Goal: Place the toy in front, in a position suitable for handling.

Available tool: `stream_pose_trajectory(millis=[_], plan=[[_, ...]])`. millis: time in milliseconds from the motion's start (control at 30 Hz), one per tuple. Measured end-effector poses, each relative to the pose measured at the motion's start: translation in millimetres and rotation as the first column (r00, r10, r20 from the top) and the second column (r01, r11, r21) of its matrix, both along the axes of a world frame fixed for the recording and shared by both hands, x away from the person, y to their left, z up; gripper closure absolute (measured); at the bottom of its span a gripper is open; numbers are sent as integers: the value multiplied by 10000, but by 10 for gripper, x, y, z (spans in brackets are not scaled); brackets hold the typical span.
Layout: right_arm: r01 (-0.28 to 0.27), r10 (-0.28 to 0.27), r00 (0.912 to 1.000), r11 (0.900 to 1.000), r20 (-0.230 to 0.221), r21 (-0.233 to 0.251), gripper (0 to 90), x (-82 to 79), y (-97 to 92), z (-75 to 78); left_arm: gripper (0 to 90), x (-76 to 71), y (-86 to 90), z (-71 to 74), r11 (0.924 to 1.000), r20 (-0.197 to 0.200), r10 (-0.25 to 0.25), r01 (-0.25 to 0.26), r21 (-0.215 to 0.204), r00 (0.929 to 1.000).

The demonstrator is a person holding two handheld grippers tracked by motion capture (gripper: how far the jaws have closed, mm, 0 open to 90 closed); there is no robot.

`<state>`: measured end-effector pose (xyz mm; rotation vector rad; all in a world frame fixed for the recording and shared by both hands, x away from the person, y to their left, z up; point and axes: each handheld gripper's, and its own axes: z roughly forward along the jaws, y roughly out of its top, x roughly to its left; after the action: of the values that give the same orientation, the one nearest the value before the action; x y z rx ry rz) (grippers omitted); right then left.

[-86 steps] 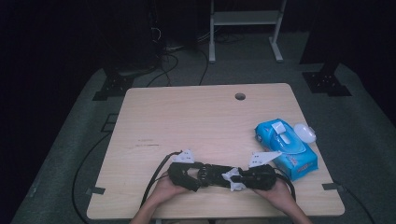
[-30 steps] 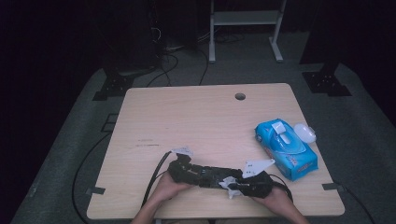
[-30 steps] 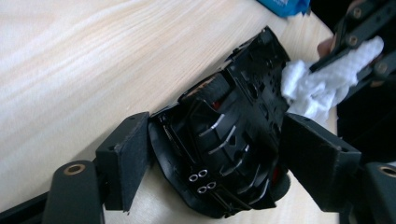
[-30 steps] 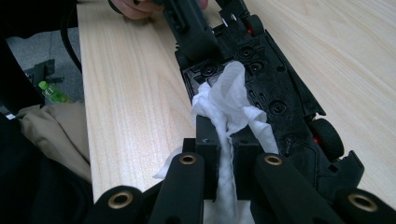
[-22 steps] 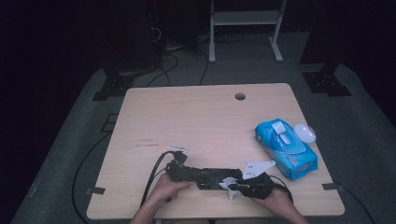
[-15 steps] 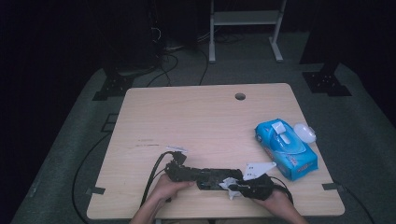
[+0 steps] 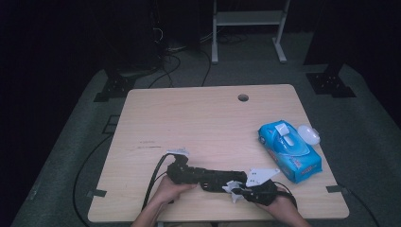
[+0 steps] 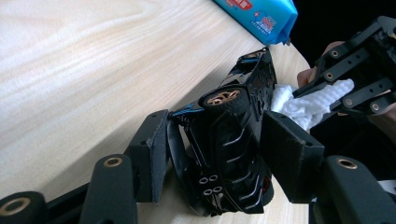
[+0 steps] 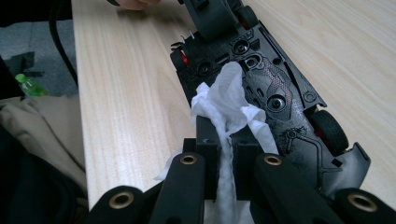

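Model car lies tipped on its side near the front edge of the tabletop, underside turned toward the right gripper. The left gripper has its fingers either side of the car's tail; they have just been closing, and the pads now look to touch the bodywork, so I read it as a grasp. The right gripper's fingers are clenched on a wad of white wipe, which is bunched against the chassis. Risks, as I judge them: the car is glossy hard plastic with a tapering, ribbed rear, so flat pads may slide off if the wipe is pushed hard; small free-turning rubber wheels with gold hubs offer no purchase; the thin front splitter and exposed screws could snag the soft, crinkled tissue and tear it, or drag it out of the pinch. The car sits near the table's edge, so a slip could send it off. The blue wipes pack, soft film with a flip lid, lies well apart to the right.
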<state>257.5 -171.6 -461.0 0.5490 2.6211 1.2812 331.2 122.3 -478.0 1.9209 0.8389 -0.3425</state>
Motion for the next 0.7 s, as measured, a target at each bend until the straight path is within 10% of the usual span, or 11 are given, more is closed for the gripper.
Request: stream_pose_trajectory(millis=[700], plan=[[272,-267,9993,9994,266,-207,848,42,28,-22,438,-102,-37,85,9988,1709,-483,483,39,9841]])
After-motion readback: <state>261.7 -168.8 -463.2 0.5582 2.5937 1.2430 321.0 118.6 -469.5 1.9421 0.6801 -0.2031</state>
